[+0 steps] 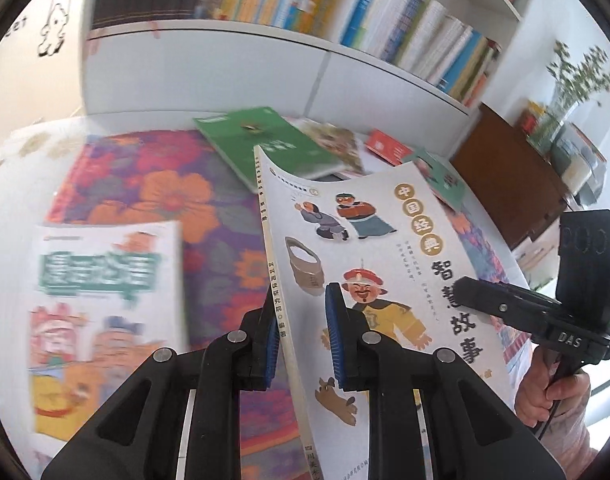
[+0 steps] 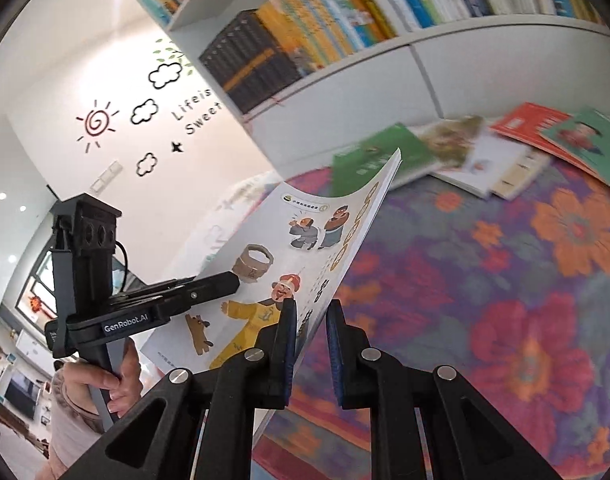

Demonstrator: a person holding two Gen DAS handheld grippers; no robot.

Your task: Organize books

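A thin white picture book point(image 1: 389, 248) with cartoon figures and Chinese lettering is held up in the air above the flowered cloth point(image 1: 209, 216). My left gripper point(image 1: 303, 340) is shut on the book's spine edge near its lower end. In the right wrist view my right gripper point(image 2: 311, 344) is shut on the opposite long edge of the same book point(image 2: 273, 280). Each gripper shows in the other's view: the right gripper point(image 1: 477, 296) on the cover's right side, the left gripper point(image 2: 221, 284) on its left. The book bows slightly between them.
Loose books lie on the cloth: a white cartoon one point(image 1: 105, 308) at the near left, a green one point(image 1: 265, 144), a red one point(image 2: 529, 124) and several more by the white bookshelf point(image 1: 265, 60). A wooden cabinet point(image 1: 505, 176) with a plant point(image 1: 577, 76) stands at the right.
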